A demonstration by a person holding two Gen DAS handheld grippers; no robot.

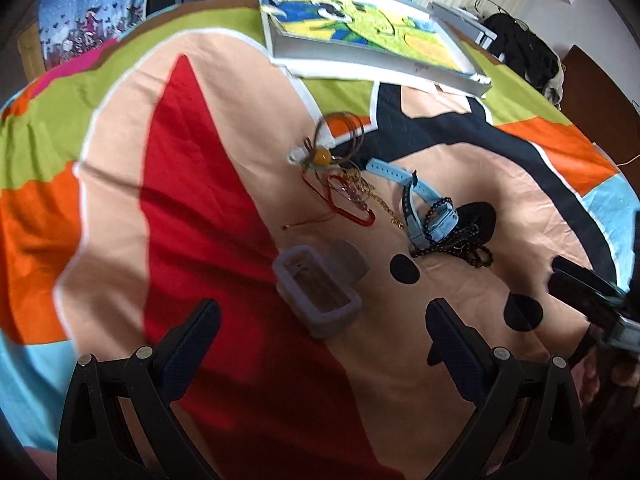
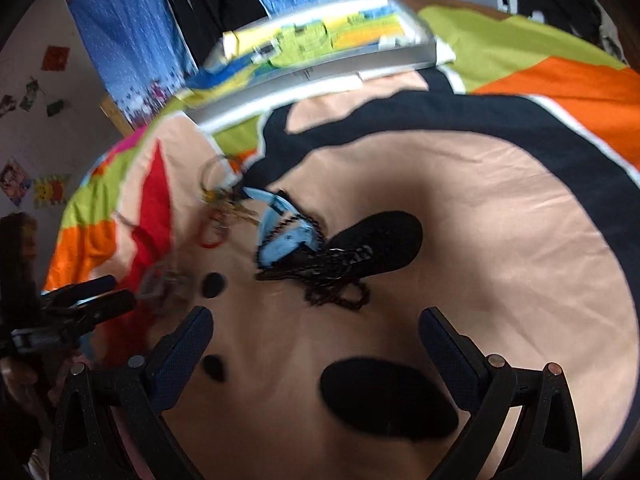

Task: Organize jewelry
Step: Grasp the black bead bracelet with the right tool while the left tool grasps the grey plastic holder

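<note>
So, left gripper (image 1: 324,320) spread wide, nothing between the fingers (image 1: 192,340), hovering over the red patch of the bedspread (image 1: 120,140). Just ahead of the tips: a small greyish box (image 1: 318,296), open side up, tilted on the cloth, looks empty as far as the blur allows. Further out, the jewelry in two loose clumps – thin bangles (image 1: 340,132) with a yellow bead (image 1: 322,156) and a white clip, then a red cord (image 1: 340,204) and gold chain (image 1: 384,204) tangled just below. Right of those, a light blue strap (image 1: 416,200) wound up with dark beads (image 1: 456,244), partly lying on a black blotch in the print. Way at the back, a grey tray (image 1: 360,46) lined with green and yellow fabric, well apart from the jewelry. Other gripper poking in at the right edge.

Right gripper (image 2: 316,344) also wide open and empty, held over the peach part of the spread, black spots under it. Beads (image 2: 336,280) and blue strap (image 2: 280,236) straight ahead, near but not touching the fingers (image 2: 180,356). Bangles and red cord (image 2: 212,236) further left, pretty smeared in this view. Left gripper (image 2: 112,288) visible at the left edge with the box (image 2: 156,280) beside its tips – too blurry for whether they touch. Tray (image 2: 320,68) at the back edge, blue curtain (image 2: 132,40) behind.
</note>
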